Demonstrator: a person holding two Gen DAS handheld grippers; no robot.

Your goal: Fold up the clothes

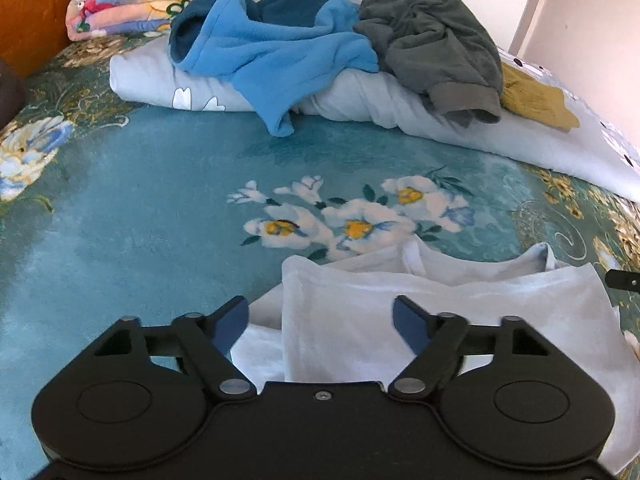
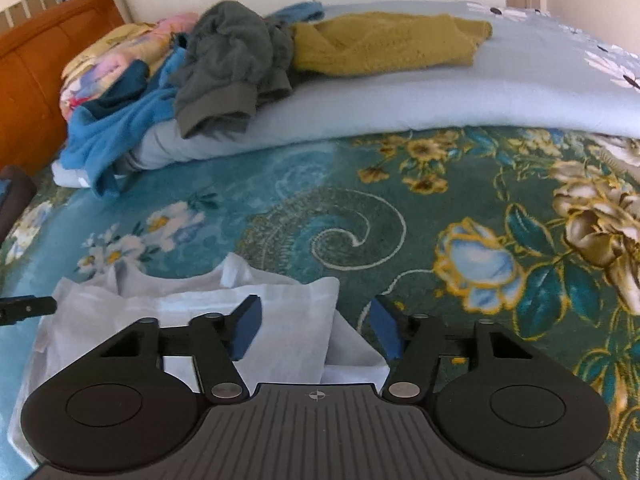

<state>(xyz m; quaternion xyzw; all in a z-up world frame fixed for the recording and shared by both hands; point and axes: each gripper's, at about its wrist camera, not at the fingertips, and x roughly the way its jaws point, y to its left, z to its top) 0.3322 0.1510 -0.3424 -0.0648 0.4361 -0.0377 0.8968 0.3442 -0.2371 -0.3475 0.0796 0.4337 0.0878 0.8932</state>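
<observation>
1. Two grippers at work on one shirt (image 1: 500, 300), white and already partly folded.
2. Lying flat on the bedspread (image 1: 120, 220), just on the near side of the flowers (image 1: 352, 216), with the collar edge turned toward the flowers.
3. Long axis running left to right, so across the line from the flowers to the grippers and not along it.
4. For the left gripper (image 1: 320, 312): near side of the flowers, hovering over the left part of the shirt. Jaws standing well apart; cloth visible in the gap below, but no pad pressing on it, so nothing held.
5. For the right gripper (image 2: 315, 312): near side of the flowers and off to their right. Jaws apart too, a little narrower. Left finger above the cloth, right finger above bare bedspread, so straddling the right edge of the shirt. No pinch to be seen yet.
6. Left end of the shirt nearer to the left gripper, right end nearer to the right gripper; no crossing of hands needed.
7. Probably next: lowering each gripper on its own end, closing, then carrying both ends together to make one more fold.
8. Possible trouble: several layers stacked at both ends; catching only the top layer would likely open the fold again.
9. Beyond the flowers, well apart from the shirt: a pile (image 1: 320, 52) of blue, grey and yellow clothes, not yet folded.
</observation>
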